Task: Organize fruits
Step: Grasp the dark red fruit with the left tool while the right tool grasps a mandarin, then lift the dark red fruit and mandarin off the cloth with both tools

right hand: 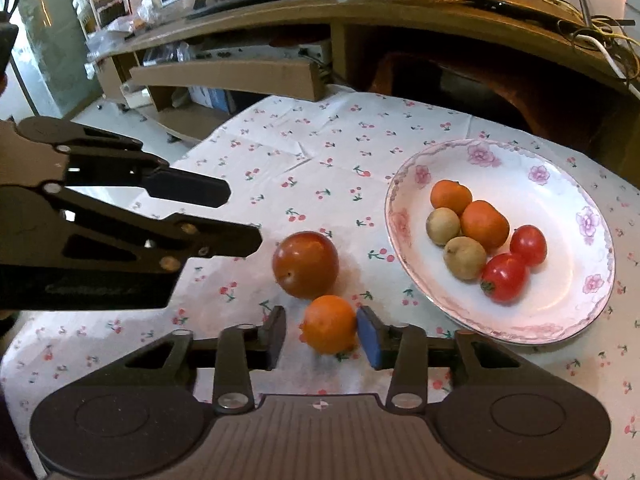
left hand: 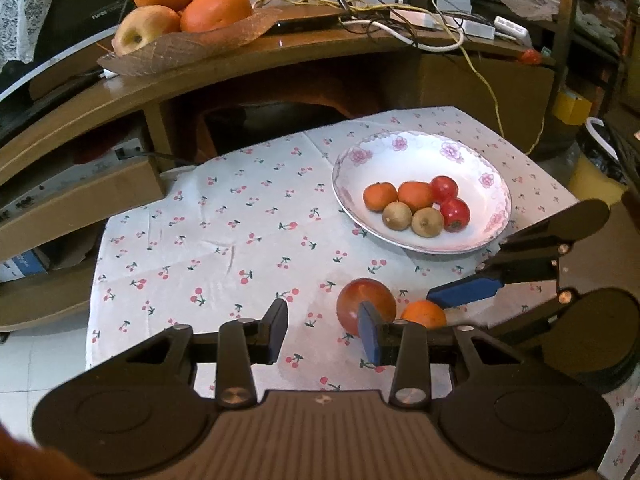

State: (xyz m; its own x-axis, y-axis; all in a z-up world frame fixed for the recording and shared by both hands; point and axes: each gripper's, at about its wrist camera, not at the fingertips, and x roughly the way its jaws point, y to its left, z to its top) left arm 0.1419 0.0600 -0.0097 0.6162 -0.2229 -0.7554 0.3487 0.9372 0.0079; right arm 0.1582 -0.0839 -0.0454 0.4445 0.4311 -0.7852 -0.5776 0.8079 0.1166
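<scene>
A white floral plate (left hand: 460, 152) (right hand: 560, 184) on the cherry-print cloth holds two small oranges, two kiwis and two tomatoes. A large red-brown round fruit (left hand: 362, 300) (right hand: 306, 264) and a small orange (left hand: 424, 314) (right hand: 330, 324) lie on the cloth in front of the plate. My right gripper (right hand: 322, 338) is open with the small orange between its fingers, apart from both pads. My left gripper (left hand: 324, 332) is open and empty, just left of the red-brown fruit; it shows in the right wrist view (right hand: 236, 216).
A wooden TV stand (left hand: 280, 52) stands behind the low table with a leaf-shaped dish (left hand: 180, 46) of big oranges and an apple, plus tangled cables (left hand: 400, 20). A cardboard box (left hand: 80, 200) sits at the left. Tiled floor (left hand: 40, 360) lies beyond the cloth's left edge.
</scene>
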